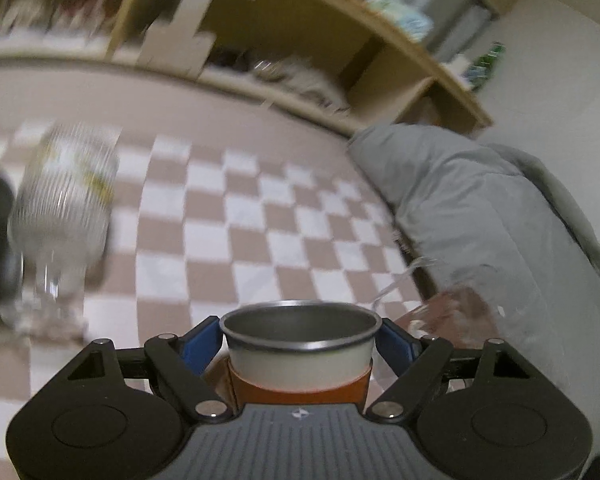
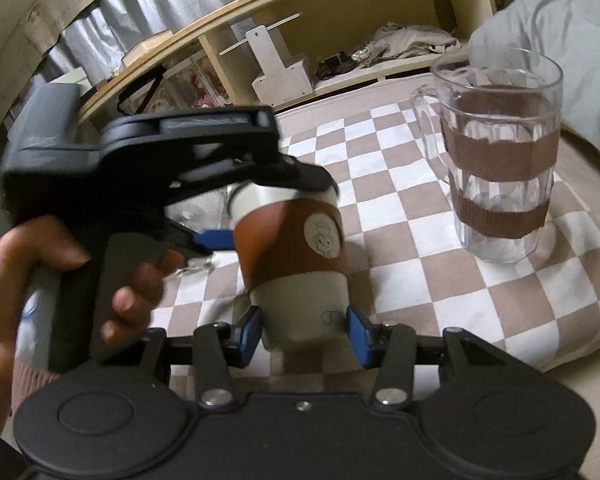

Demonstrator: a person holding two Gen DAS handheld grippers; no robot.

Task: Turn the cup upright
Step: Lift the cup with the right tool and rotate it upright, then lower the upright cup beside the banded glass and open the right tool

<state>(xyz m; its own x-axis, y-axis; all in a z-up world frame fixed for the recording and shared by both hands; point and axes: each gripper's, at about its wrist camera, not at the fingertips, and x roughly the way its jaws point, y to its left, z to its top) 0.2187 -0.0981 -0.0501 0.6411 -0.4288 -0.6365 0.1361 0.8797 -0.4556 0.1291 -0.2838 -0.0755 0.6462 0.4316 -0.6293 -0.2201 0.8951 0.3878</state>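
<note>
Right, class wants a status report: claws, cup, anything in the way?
Left claw shut on cup, rim up. Right claw open around cup base, pads apart from it. Glass mug stands to the right, clear of cup.

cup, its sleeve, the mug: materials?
Cup: matte cream wall outside; the left wrist view shows a dull grey metallic lining and rolled rim, probably steel. Sleeve: smooth brown band, looks like leather or imitation. Mug: clear faceted glass or plastic, wrapped with two matte brown paper-like bands.
</note>
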